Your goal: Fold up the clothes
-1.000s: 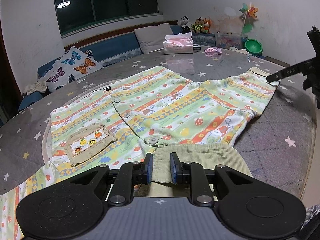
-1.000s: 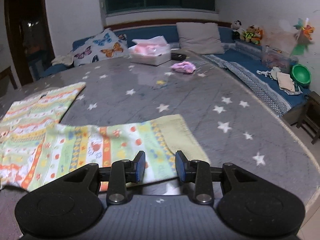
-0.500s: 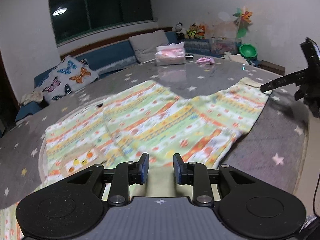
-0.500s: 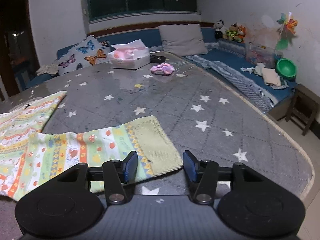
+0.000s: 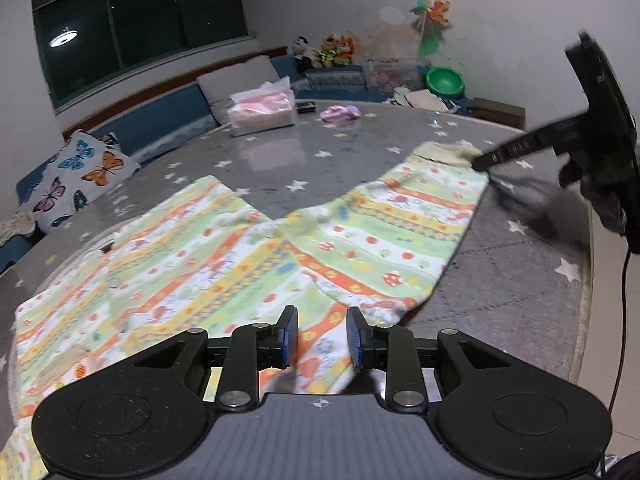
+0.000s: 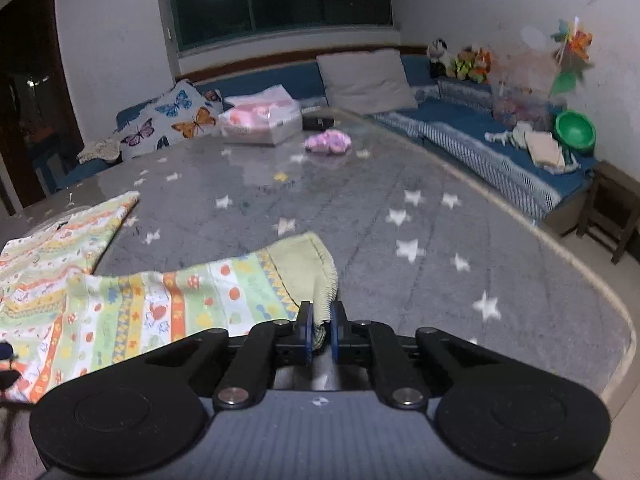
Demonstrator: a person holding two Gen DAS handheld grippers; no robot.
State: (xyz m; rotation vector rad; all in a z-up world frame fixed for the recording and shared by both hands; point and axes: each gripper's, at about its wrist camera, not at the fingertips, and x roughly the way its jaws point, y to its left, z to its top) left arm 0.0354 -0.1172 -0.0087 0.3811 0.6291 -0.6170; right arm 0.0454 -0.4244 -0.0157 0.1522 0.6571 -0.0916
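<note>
A child's striped, patterned garment (image 5: 208, 264) lies spread on the grey star-print table (image 5: 360, 160). Its sleeve (image 5: 392, 232) reaches to the right and ends in a pale green ribbed cuff (image 6: 306, 264). My right gripper (image 6: 320, 330) is shut on the near edge of that cuff, which is raised a little off the table. In the left wrist view the right gripper (image 5: 486, 162) shows as a dark finger at the cuff's end. My left gripper (image 5: 322, 338) hovers open above the garment's body near the sleeve, with cloth seen below the gap and nothing pinched.
A tissue box (image 5: 262, 114), a small pink cloth (image 5: 340, 112) and a dark remote sit at the table's far side. A butterfly pillow (image 5: 80, 176) rests on the blue bench behind. The table's rounded edge (image 6: 580, 272) runs close on the right.
My right gripper went from open around the cuff to shut on it, and the cuff rose. My left gripper moved forward off the green hem over the garment and spread wider.
</note>
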